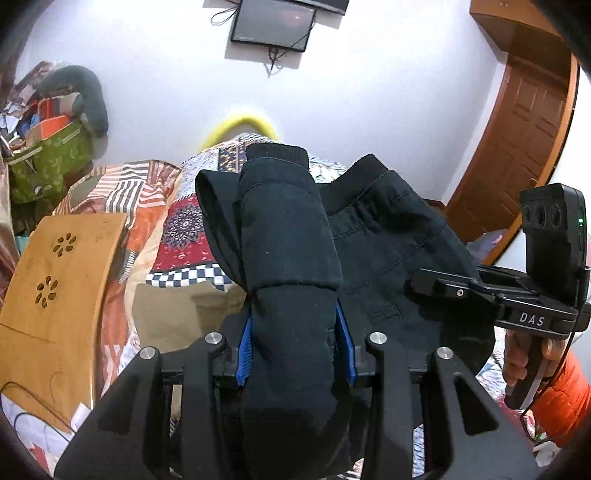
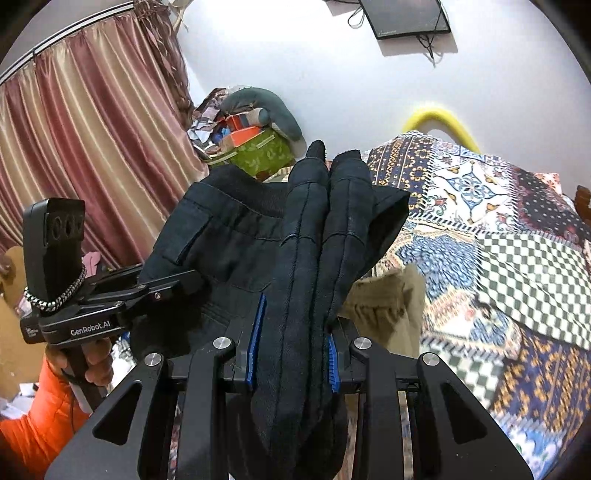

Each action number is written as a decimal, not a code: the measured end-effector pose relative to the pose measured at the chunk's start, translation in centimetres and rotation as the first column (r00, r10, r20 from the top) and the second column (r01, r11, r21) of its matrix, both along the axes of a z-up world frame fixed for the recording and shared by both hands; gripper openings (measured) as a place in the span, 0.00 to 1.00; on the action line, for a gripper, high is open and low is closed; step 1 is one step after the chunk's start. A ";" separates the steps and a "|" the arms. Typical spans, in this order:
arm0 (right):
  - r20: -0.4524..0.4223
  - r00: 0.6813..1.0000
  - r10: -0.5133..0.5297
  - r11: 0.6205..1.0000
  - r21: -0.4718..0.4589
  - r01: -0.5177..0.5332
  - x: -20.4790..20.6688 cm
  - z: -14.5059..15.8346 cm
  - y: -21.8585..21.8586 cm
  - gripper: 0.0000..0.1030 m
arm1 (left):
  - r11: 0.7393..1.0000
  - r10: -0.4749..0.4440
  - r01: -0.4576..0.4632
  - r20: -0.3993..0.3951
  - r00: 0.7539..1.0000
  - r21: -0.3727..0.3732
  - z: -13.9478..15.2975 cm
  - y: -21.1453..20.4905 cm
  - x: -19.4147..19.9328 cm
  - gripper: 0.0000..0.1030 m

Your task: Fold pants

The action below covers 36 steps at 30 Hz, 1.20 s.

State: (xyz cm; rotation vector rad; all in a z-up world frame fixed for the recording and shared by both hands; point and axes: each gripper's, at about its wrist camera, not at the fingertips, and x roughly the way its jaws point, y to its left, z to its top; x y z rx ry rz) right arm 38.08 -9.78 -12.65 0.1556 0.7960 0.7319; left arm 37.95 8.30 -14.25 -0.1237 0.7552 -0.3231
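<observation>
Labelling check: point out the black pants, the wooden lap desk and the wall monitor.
black pants (image 1: 291, 236): left wrist view, bunched leg fabric above the tool.
wooden lap desk (image 1: 62, 280): left wrist view, top panel.
wall monitor (image 2: 406, 16): right wrist view, dark screen.

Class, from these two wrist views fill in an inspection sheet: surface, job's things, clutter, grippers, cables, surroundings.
Surface: patchwork bedspread.
Job's things: black pants, bunched, held up between both grippers.
Clutter: khaki garment beneath the pants; wooden board; green bag with a heap of things.
Grippers: left gripper and right gripper each shut on the pants.
Cables: wires hanging under the wall screen.
Surroundings: white wall, curtain, wooden door.
</observation>
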 end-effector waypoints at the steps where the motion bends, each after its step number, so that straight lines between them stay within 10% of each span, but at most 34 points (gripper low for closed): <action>1: -0.002 1.000 0.003 1.000 -0.004 -0.003 0.5 -0.2 0.4 0.25 | 1.000 0.003 -0.003 -0.010 1.000 -0.002 -0.6 0.3 0.7 0.37; 14: -0.182 0.983 -0.028 0.992 -0.129 0.004 5.6 -10.6 1.9 0.30 | 0.990 0.053 -0.086 -0.273 0.961 -0.111 -14.9 3.9 8.4 0.46; 27: -0.090 0.995 -0.043 0.977 -0.214 0.023 2.0 -5.8 -0.3 0.35 | 0.990 0.133 -0.126 -0.122 0.983 0.063 -6.8 2.2 3.0 0.45; 36: 0.094 0.994 -0.053 0.991 -0.114 0.064 -4.7 4.3 -2.4 0.35 | 0.985 0.130 -0.139 0.095 0.987 0.103 2.8 -1.0 -4.7 0.45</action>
